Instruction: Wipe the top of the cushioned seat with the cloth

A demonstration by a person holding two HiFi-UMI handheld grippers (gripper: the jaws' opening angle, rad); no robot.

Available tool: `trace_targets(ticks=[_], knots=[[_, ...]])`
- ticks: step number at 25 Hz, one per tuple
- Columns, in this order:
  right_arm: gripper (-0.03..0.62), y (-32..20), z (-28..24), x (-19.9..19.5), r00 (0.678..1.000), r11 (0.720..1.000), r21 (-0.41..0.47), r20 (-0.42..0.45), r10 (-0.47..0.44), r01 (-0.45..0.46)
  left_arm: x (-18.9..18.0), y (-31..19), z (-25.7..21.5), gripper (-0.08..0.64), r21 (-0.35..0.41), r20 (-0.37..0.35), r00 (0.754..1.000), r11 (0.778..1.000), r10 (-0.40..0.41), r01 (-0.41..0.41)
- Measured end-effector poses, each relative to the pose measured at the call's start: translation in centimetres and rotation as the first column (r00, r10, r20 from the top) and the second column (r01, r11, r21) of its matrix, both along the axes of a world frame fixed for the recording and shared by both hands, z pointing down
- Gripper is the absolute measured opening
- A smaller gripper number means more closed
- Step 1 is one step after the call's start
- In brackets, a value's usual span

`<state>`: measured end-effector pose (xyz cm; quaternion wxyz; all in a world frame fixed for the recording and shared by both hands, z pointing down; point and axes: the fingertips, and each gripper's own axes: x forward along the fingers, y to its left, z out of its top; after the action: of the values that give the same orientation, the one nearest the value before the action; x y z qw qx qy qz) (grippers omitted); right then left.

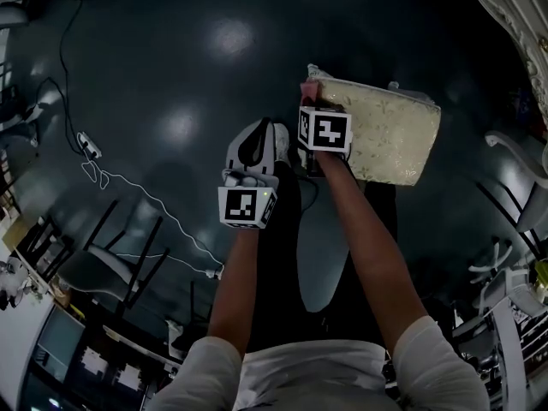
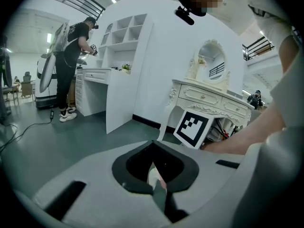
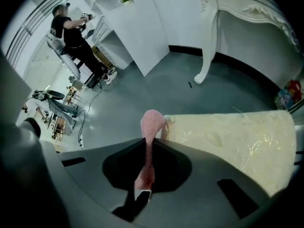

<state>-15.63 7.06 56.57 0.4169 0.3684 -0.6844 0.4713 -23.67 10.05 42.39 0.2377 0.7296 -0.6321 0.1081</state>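
Observation:
The cushioned seat (image 1: 394, 131) is a cream, shiny-patterned pad low over the dark floor, ahead and to my right. In the right gripper view its top (image 3: 232, 141) fills the right half. My right gripper (image 1: 315, 110) hovers at the seat's near-left corner, shut on a pink cloth (image 3: 151, 127) that sticks up past the jaws and shows as a small pink tuft (image 1: 309, 86) by that corner. My left gripper (image 1: 255, 139) hangs left of the seat over the floor, away from it. Its jaws (image 2: 155, 175) stand together with nothing between them.
A white carved dressing table (image 3: 211, 42) stands behind the seat; its edge (image 1: 518, 11) is at top right. A white shelf unit (image 2: 118, 56) and another person (image 2: 71, 63) are farther off. A cable (image 1: 128, 187) trails across the floor, with chairs (image 1: 111, 264) at lower left.

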Motion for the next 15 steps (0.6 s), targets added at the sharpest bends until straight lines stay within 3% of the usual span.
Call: trace_targets(ticks=[6, 15], knots=[[0.02, -0.1, 0.2, 1.4, 0.999, 0.999, 0.0, 0.004, 0.042, -0.042, 0.8, 0.2, 0.5, 0.011, -0.011, -0.018, 1.0, 1.0, -0.003, 0.003], [0.02, -0.9, -1.6, 5.7, 0.999, 0.997, 0.058, 0.032, 0.04, -0.042, 6.2, -1.5, 0.1, 0.011, 0.0, -0.034, 0.998, 0.999, 0.051, -0.051]])
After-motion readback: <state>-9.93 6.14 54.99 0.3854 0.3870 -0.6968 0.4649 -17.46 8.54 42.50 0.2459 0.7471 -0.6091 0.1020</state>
